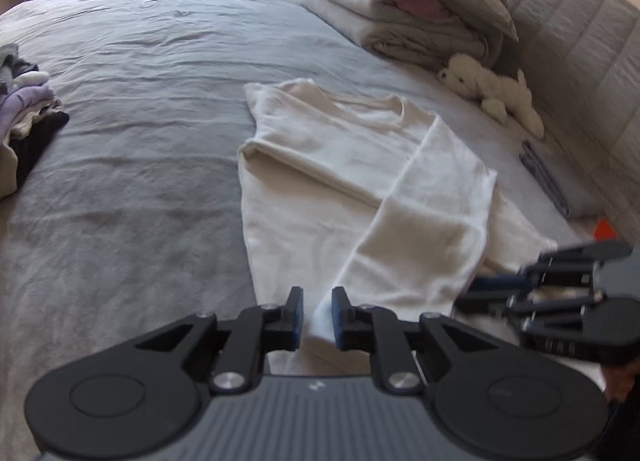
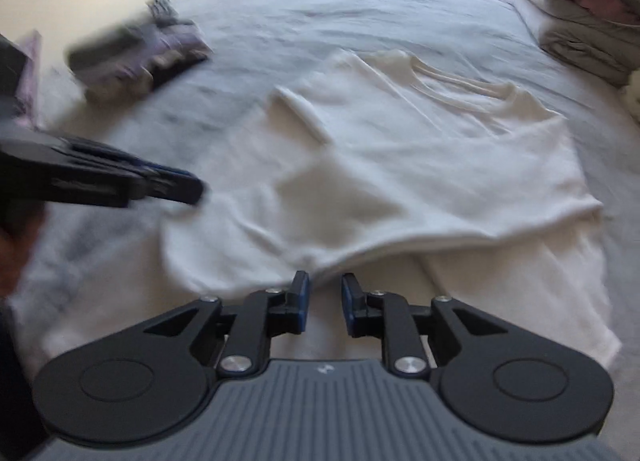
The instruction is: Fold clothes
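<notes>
A cream T-shirt (image 1: 340, 165) (image 2: 420, 149) lies flat on the grey bed cover (image 1: 140, 141), collar pointing away from me, with its sides folded inward. My left gripper (image 1: 317, 301) hovers over the shirt's near hem. Its jaws stand slightly apart and a small ridge of cloth sits between them, not clearly pinched. It also shows as a blurred shape at the left of the right wrist view, the left gripper (image 2: 192, 189) at the shirt's edge. My right gripper (image 2: 325, 285) is open and empty just short of the folded edge. The right gripper (image 1: 468, 293) appears beside the shirt's right side.
A pile of mixed clothes (image 1: 24, 117) (image 2: 136, 57) sits at the bed's left. A folded grey duvet (image 1: 400, 17) (image 2: 580, 13) and a white plush toy (image 1: 492, 93) lie by the padded headboard (image 1: 580, 41). A dark striped item (image 1: 544, 177) lies right of the shirt.
</notes>
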`<state>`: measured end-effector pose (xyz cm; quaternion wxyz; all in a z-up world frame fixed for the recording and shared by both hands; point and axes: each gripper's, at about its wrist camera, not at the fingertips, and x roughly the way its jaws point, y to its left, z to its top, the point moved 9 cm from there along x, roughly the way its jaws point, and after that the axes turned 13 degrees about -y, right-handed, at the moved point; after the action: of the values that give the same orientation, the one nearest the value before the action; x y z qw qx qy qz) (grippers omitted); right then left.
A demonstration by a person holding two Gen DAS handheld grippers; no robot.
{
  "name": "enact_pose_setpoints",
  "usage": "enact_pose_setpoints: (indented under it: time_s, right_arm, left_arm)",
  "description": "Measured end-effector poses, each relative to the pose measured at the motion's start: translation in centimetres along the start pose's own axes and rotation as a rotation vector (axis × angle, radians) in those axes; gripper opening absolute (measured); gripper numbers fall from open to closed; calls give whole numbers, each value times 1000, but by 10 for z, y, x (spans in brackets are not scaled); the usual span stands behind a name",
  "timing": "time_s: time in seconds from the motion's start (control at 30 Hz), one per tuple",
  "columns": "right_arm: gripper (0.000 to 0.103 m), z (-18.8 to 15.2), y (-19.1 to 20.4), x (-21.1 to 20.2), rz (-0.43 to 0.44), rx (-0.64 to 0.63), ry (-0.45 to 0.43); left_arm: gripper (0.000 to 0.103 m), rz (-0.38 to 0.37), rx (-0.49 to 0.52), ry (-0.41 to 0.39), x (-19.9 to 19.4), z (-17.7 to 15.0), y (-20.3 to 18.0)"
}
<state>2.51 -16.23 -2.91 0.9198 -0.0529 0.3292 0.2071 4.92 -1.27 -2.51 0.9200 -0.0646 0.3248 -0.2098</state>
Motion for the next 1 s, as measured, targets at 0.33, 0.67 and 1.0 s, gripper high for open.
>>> enact_pose_setpoints:
  time_s: [0.33, 0.67, 1.0]
  right_arm:
    - [31, 20, 32, -25, 140, -83, -145]
    - [47, -6, 100, -18, 311, -318, -137]
    - [18, -2, 92, -8, 243, -265, -138]
  left_arm:
    - [15, 6, -3, 22, 1, -3, 2]
    - [15, 9, -10, 25, 0, -3, 2]
    - [15, 29, 0, -3, -6, 5, 6]
